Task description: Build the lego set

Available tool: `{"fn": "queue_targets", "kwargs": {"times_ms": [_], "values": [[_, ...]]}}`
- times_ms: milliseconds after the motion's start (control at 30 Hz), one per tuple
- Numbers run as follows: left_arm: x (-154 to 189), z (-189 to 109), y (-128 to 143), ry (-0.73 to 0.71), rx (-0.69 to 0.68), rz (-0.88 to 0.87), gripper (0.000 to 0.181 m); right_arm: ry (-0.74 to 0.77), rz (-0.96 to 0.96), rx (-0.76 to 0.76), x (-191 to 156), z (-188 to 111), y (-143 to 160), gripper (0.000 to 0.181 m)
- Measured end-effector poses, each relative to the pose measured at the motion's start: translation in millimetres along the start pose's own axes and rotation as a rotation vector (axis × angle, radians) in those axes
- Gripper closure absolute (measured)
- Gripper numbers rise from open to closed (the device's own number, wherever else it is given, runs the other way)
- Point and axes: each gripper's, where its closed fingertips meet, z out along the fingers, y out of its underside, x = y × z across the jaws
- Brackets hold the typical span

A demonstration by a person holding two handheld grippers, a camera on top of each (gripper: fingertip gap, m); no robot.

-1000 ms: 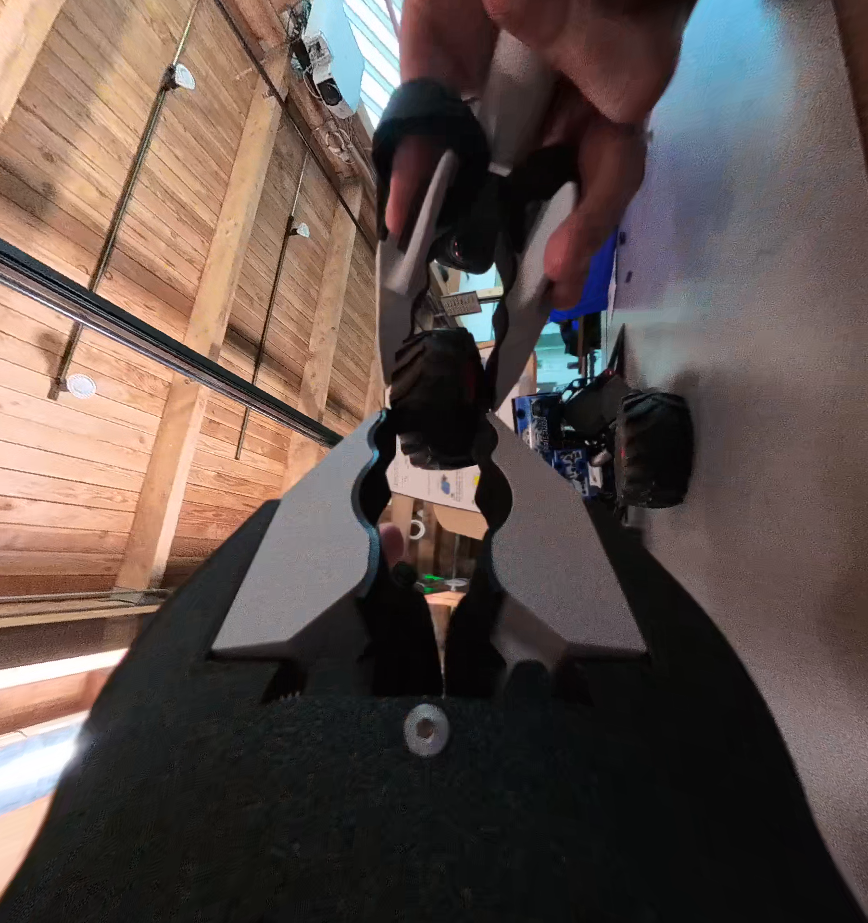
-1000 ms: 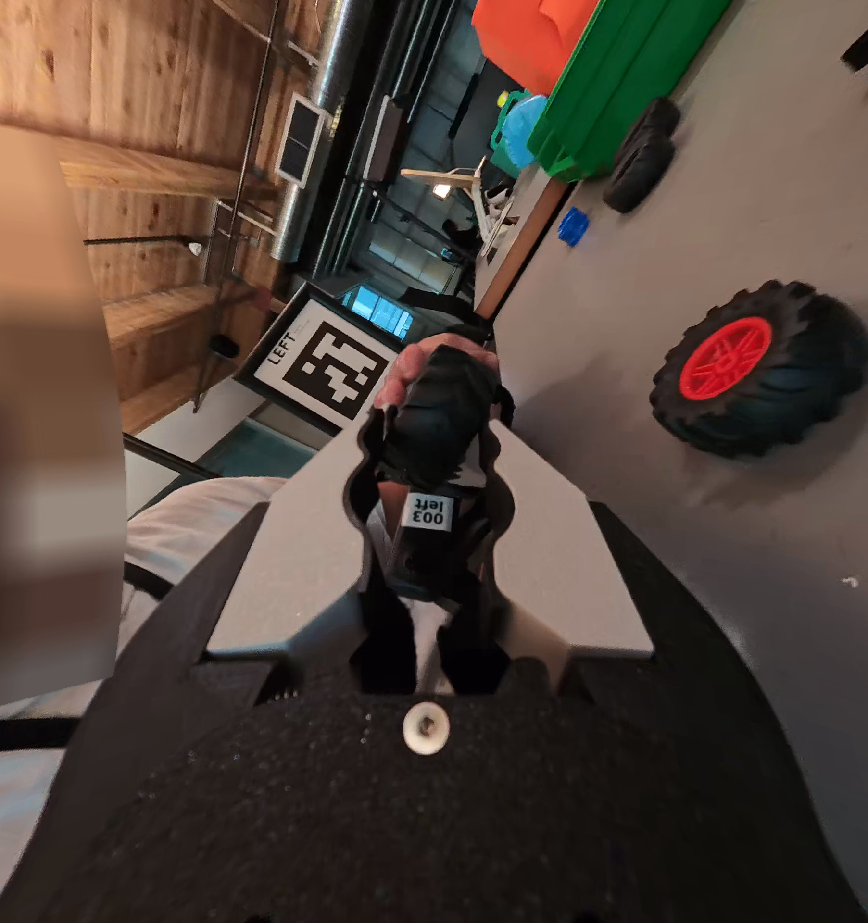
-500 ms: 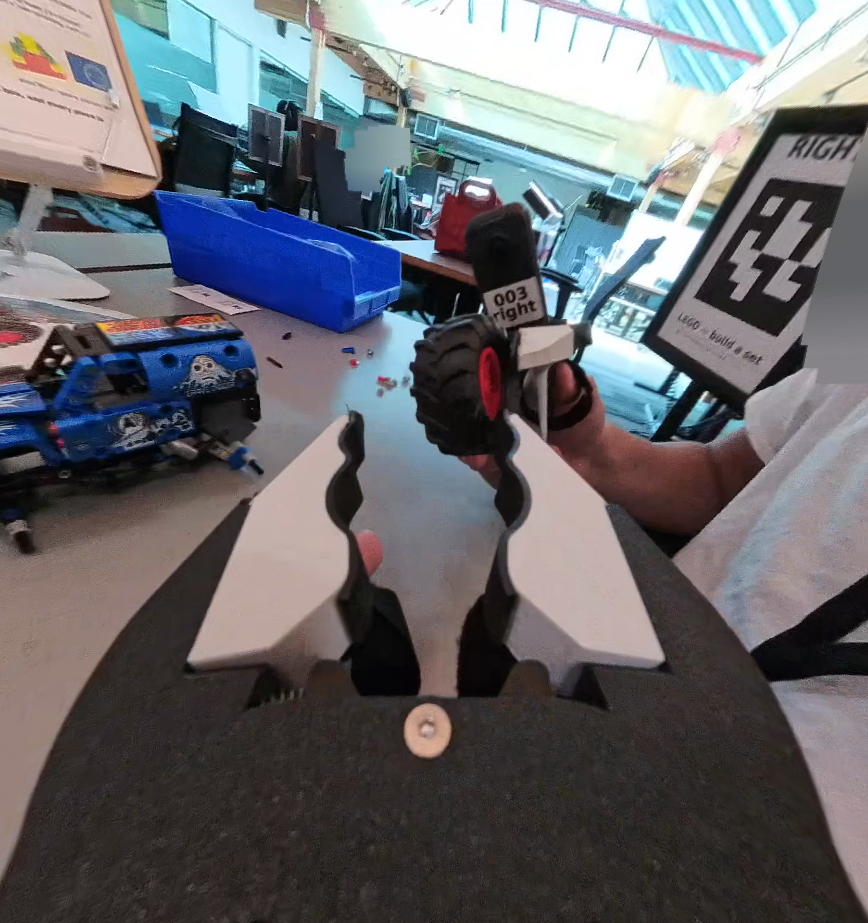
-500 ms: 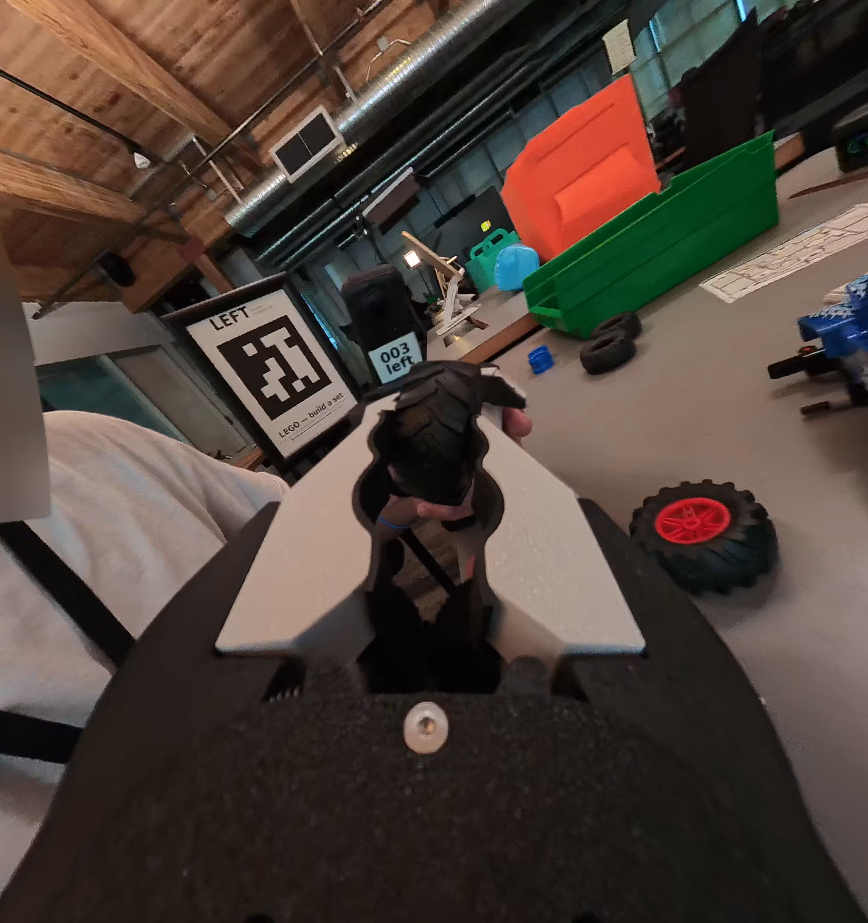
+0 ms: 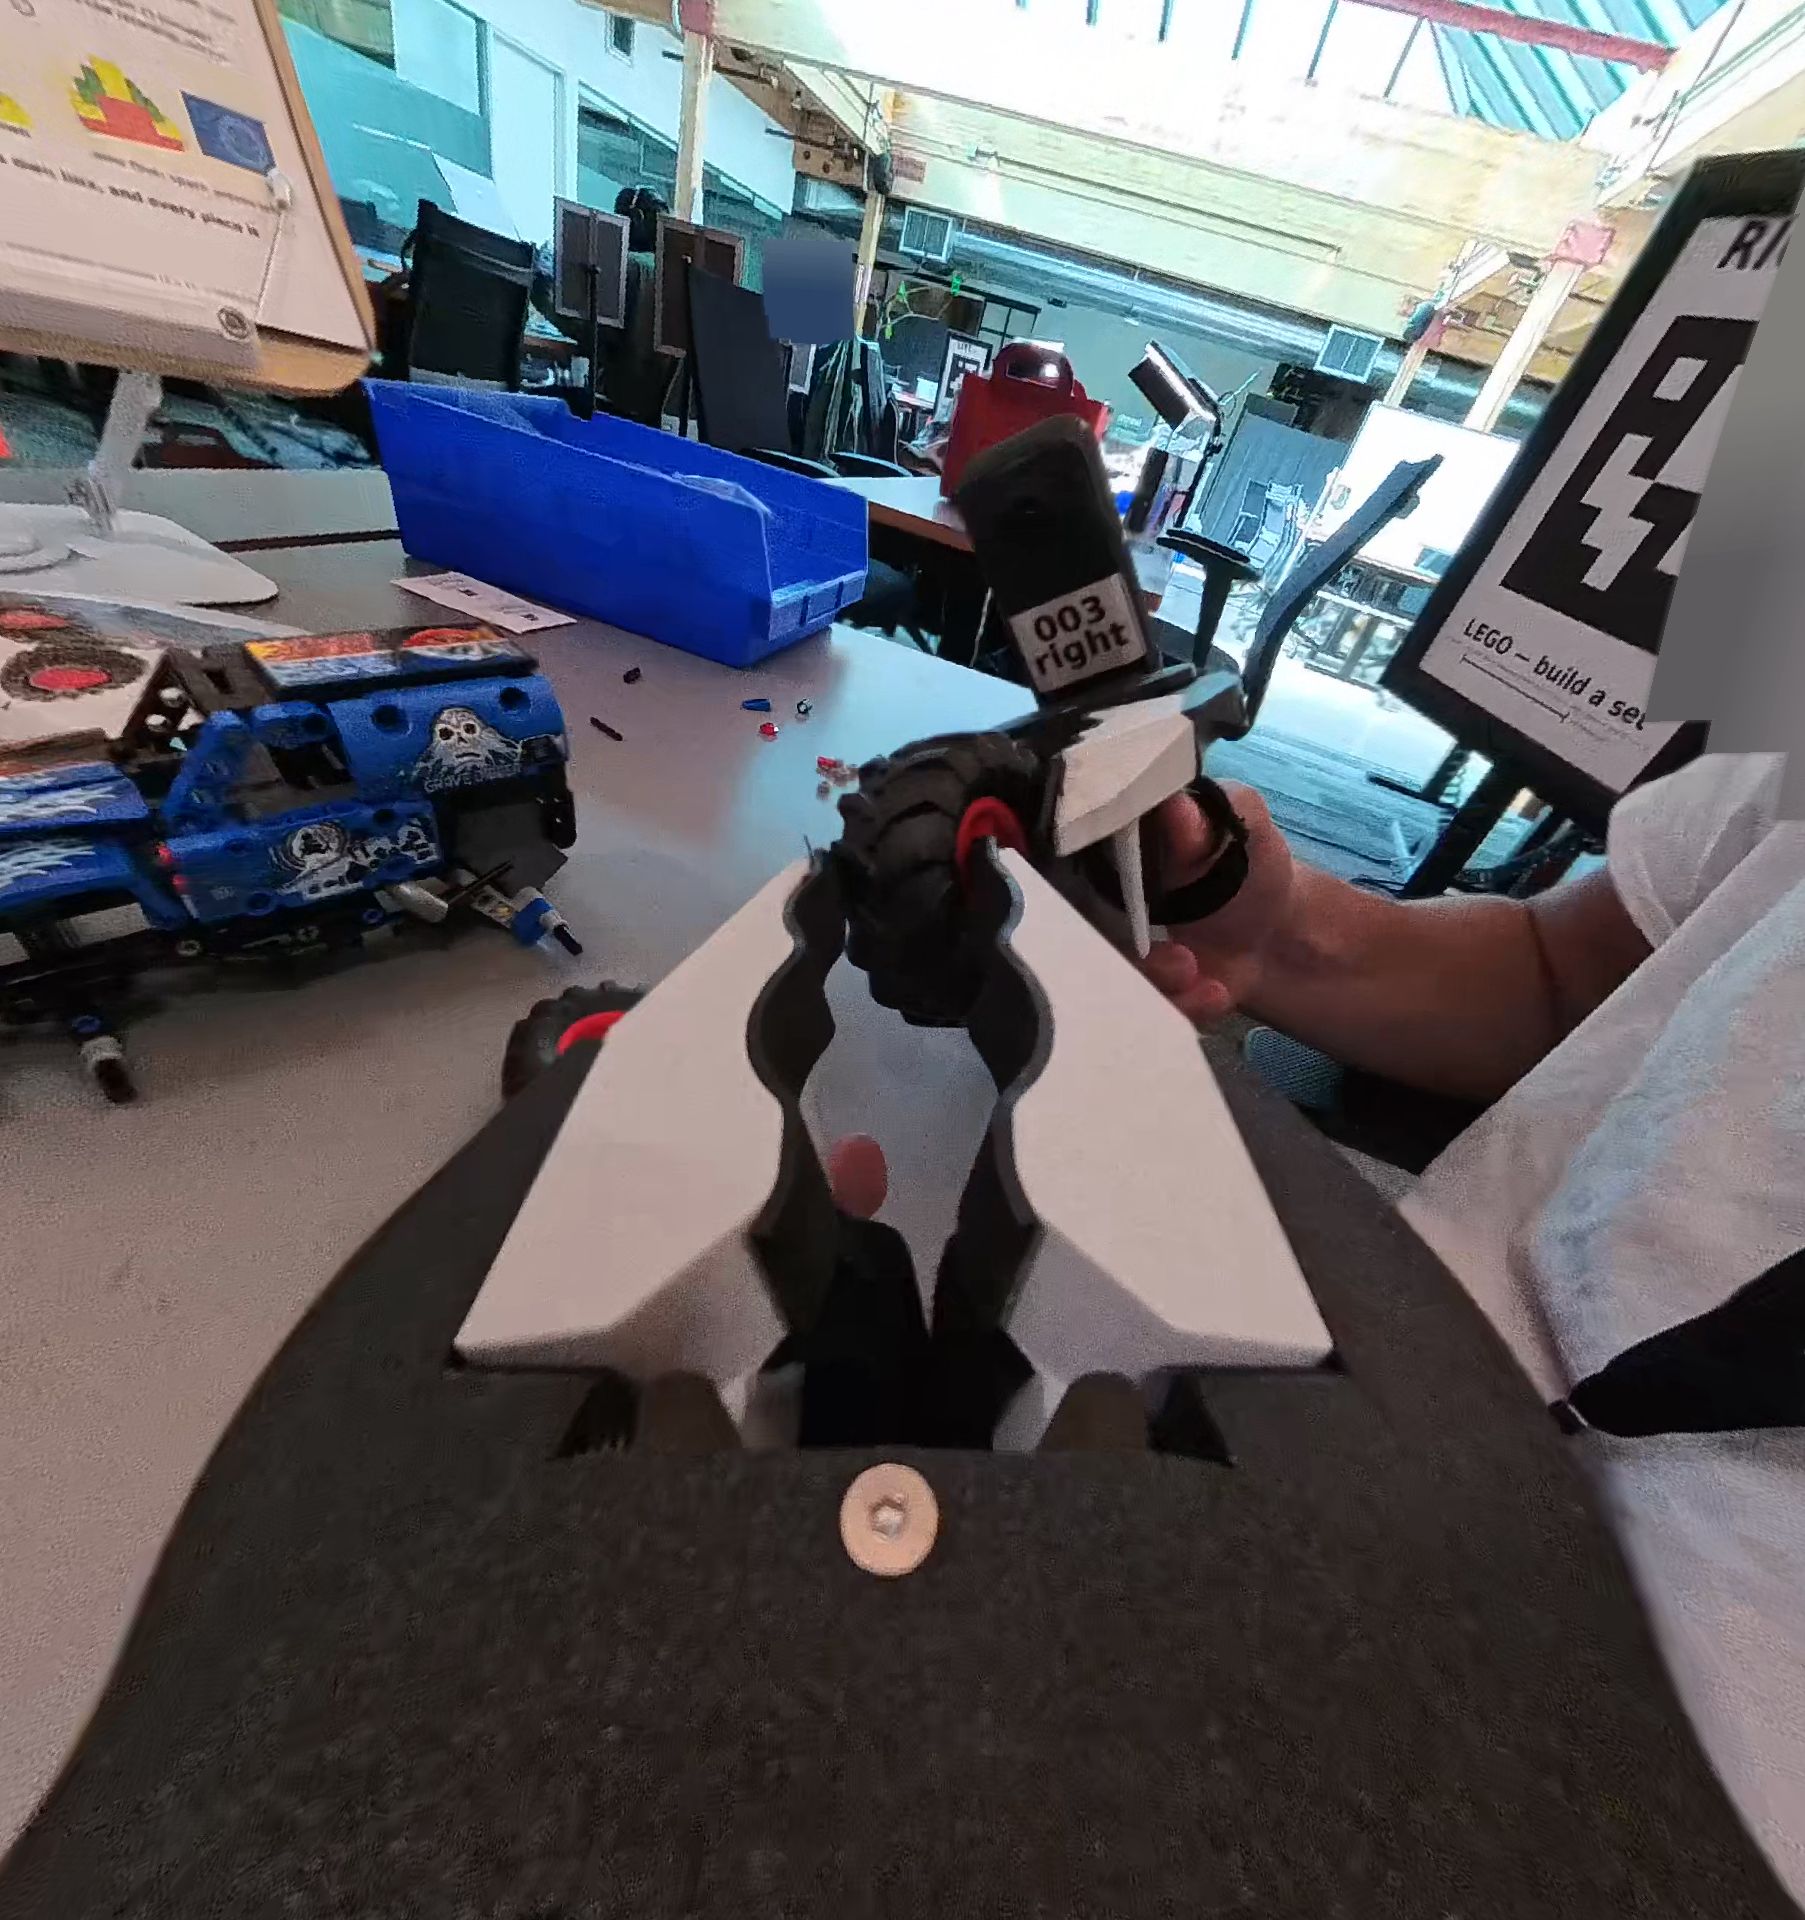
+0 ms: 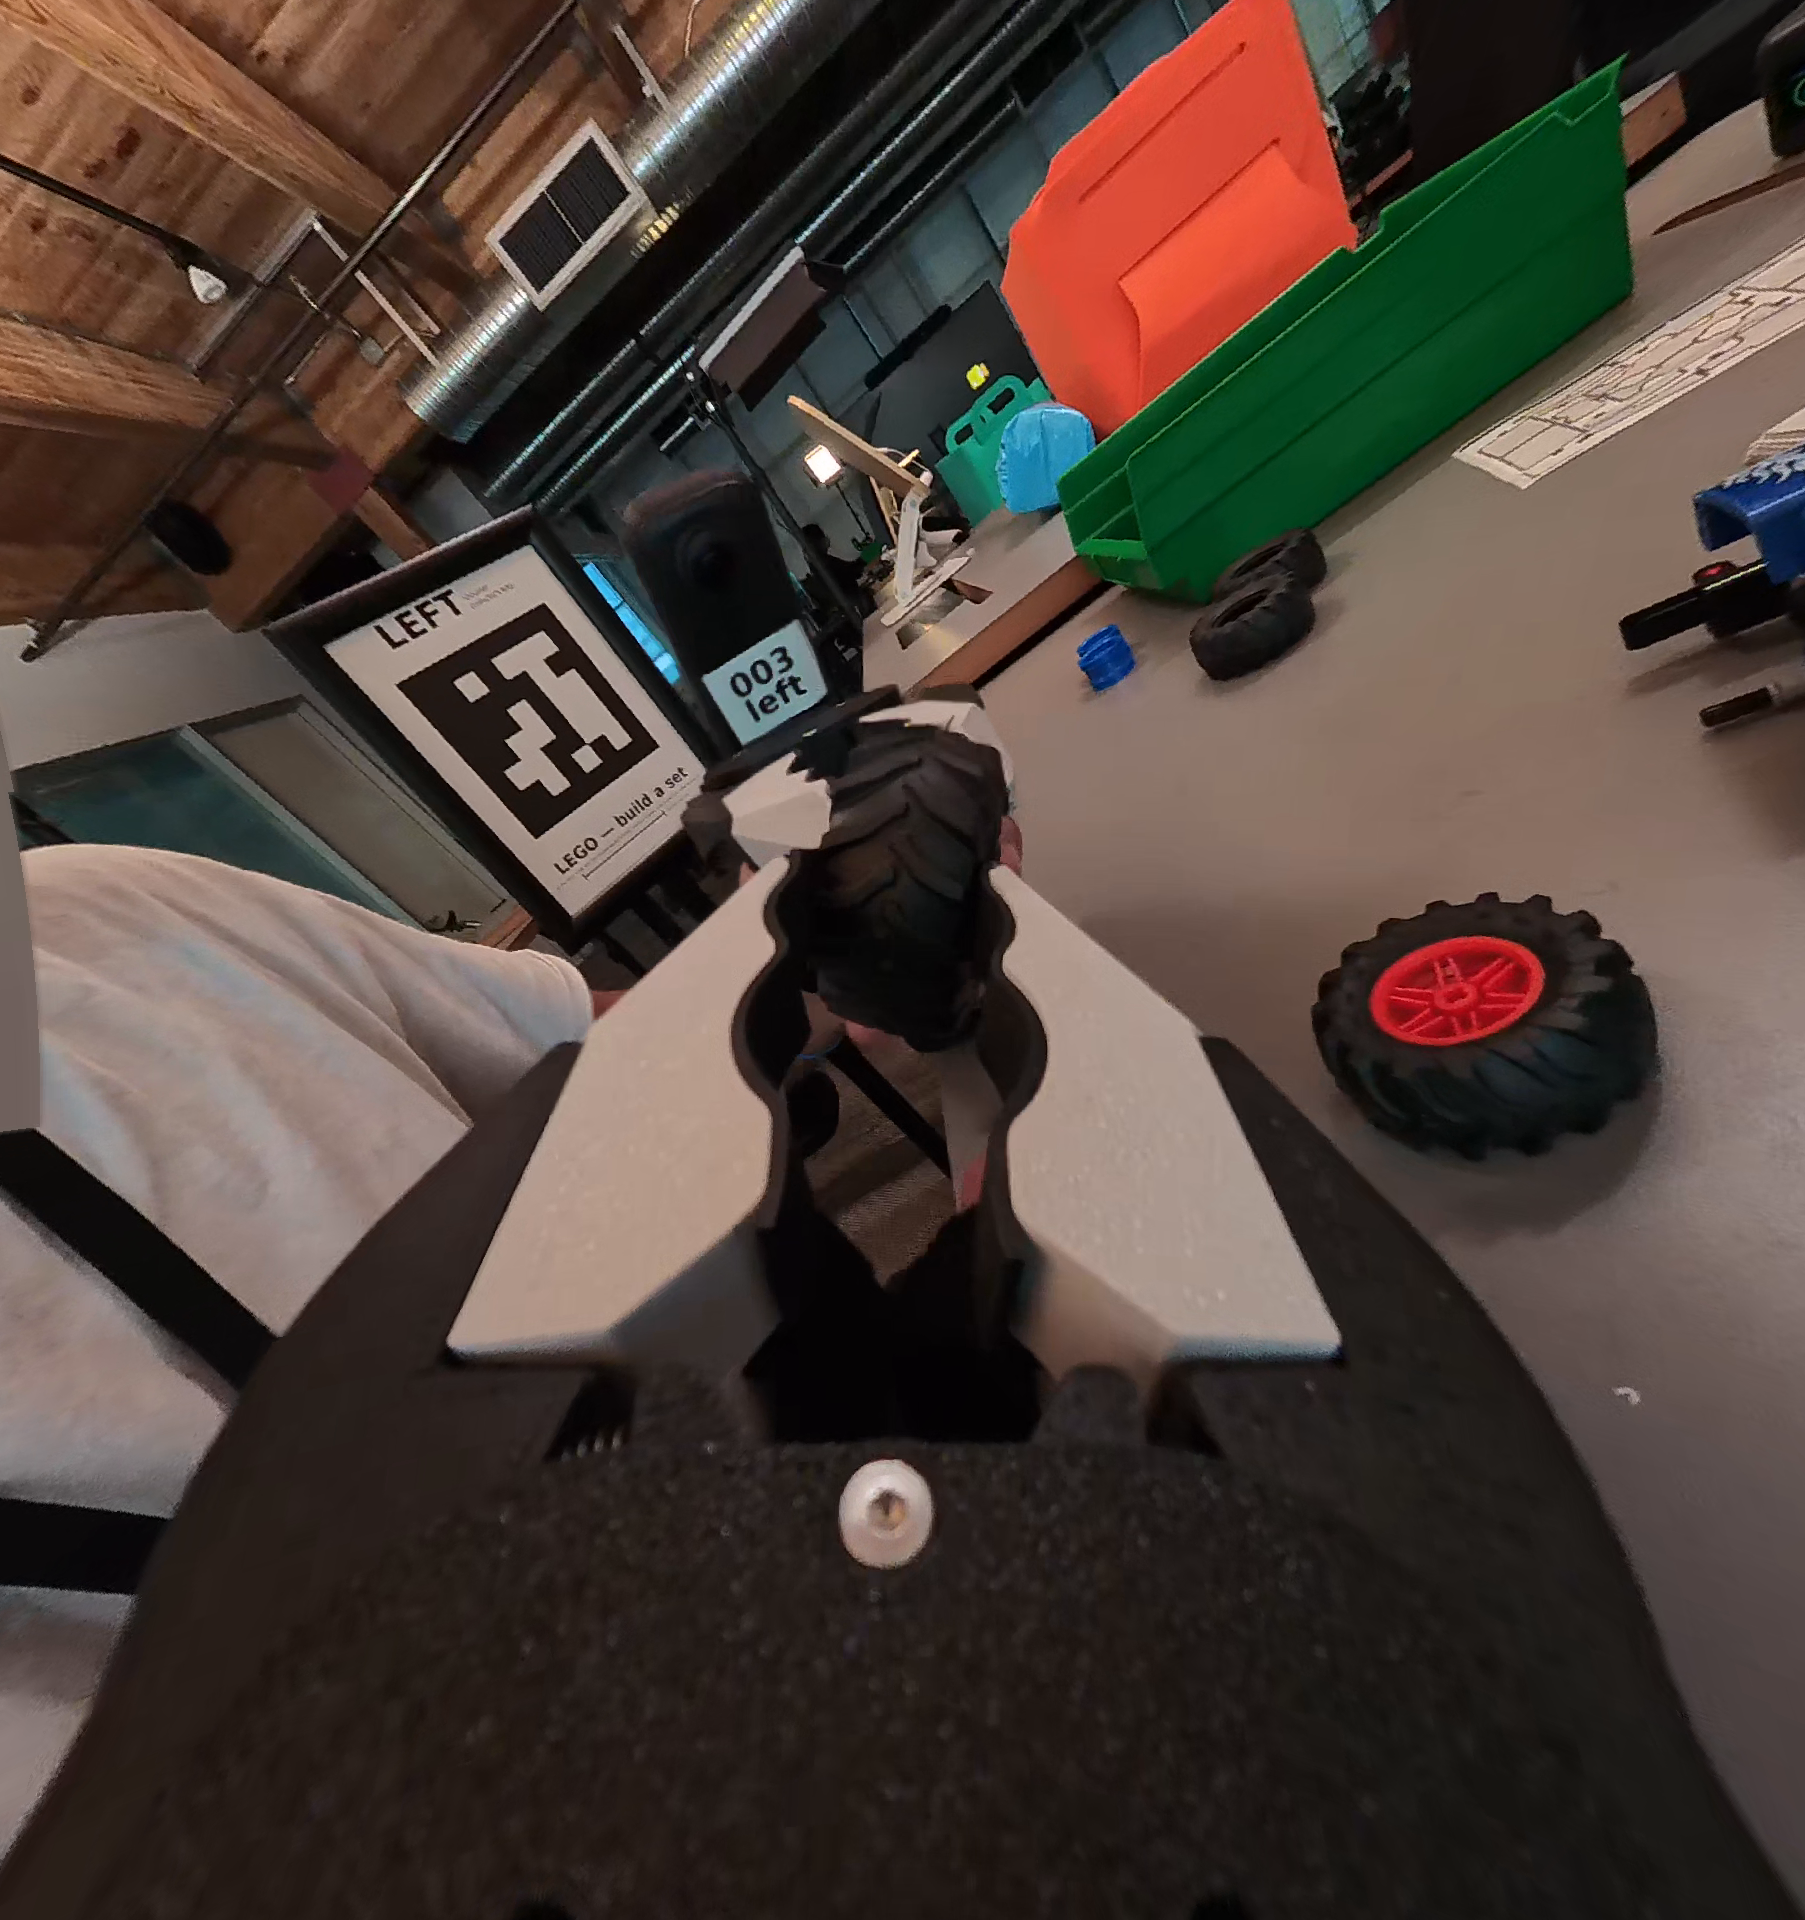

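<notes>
A black wheel with a red hub is held in the air between my two grippers. My left gripper is shut on it, one pad on the tyre's side and the other against the hub face. My right gripper is shut on the same wheel, with the tread facing its camera. It also shows in the left wrist view, coming in from the right. The blue Lego truck stands on the grey table, to the left of the grippers.
A second red-hubbed wheel lies on the table beside the grippers. Two bare tyres and a blue rim lie by a green bin. A blue bin and small loose pieces are behind the truck.
Both grippers swung back level from a sideways tilt. My left gripper let go of the wheel and opened wide, then shut on it again. My right gripper kept hold throughout.
</notes>
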Motion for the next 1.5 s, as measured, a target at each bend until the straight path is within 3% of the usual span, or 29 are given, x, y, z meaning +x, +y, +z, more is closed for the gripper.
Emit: {"fn": "queue_targets", "kwargs": {"times_ms": [167, 367, 433, 500, 633, 733, 833, 967, 1033, 1100, 1200, 1367, 1500], "values": [[-11.2, 2.0, 4.2, -0.014, -0.015, -0.13, 0.161, 0.14, -0.126, -0.045, 16.5, -1.3, 3.8, 0.15], [-31.9, -3.6, -2.6, -0.227, 0.022, 0.024, 0.16, 0.341, -0.072, -0.065, 37.6, -8.6, 7.2, 0.146], [-28.2, -1.6, -6.2, -0.247, 0.051, 0.044, 0.16, 0.315, 0.016, -0.027, 36.2, -3.0, 6.3, 0.143], [-26.5, 1.2, -6.4, -0.268, 0.063, 0.055, 0.16, 0.263, 0.09, 0.014, 33.0, 1.3, 4.6, 0.154], [-26.7, 1.8, -8.5, -0.294, 0.072, 0.063, 0.159, 0.297, 0.012, 0.037, 34.6, -2.6, -1.4, 0.156], [-23.9, 1.2, -10.5, -0.178, 0.101, -0.165, 0.159, 0.241, -0.051, 0.036, 24.2, -6.2, -8.1, 0.156], [-26.9, 1.5, -5.6, -0.065, 0.121, -0.395, 0.16, 0.112, 0.047, 0.017, 18.1, -7.6, -4.5, 0.158], [-28.7, 3.6, 0.3, -0.123, 0.089, -0.303, 0.159, 0.094, 0.08, 0.017, 24.2, -11.0, -2.3, 0.156], [-27.1, 2.3, -2.0, -0.163, 0.067, -0.209, 0.16, 0.168, -0.059, -0.017, 25.2, -11.6, -3.3, 0.155], [-26.4, 1.5, -0.8, -0.192, 0.011, -0.159, 0.162, 0.277, -0.363, -0.086, 26.2, -15.4, -3.7, 0.154], [-41.6, -2.2, 9.9, -0.265, -0.112, -0.175, 0.164, 0.495, -0.853, -0.363, 39.3, -27.7, 7.1, 0.157], [-32.1, -4.8, 58.9, -0.151, -0.437, -0.475, 0.164, 0.428, -1.343, -0.745, 28.1, -20.6, 44.4, 0.152], [-20.6, -13.8, 84.7, -0.147, -0.633, -0.492, 0.164, 0.263, -1.382, -0.921, 23.6, -11.7, 69.0, 0.159]]}}
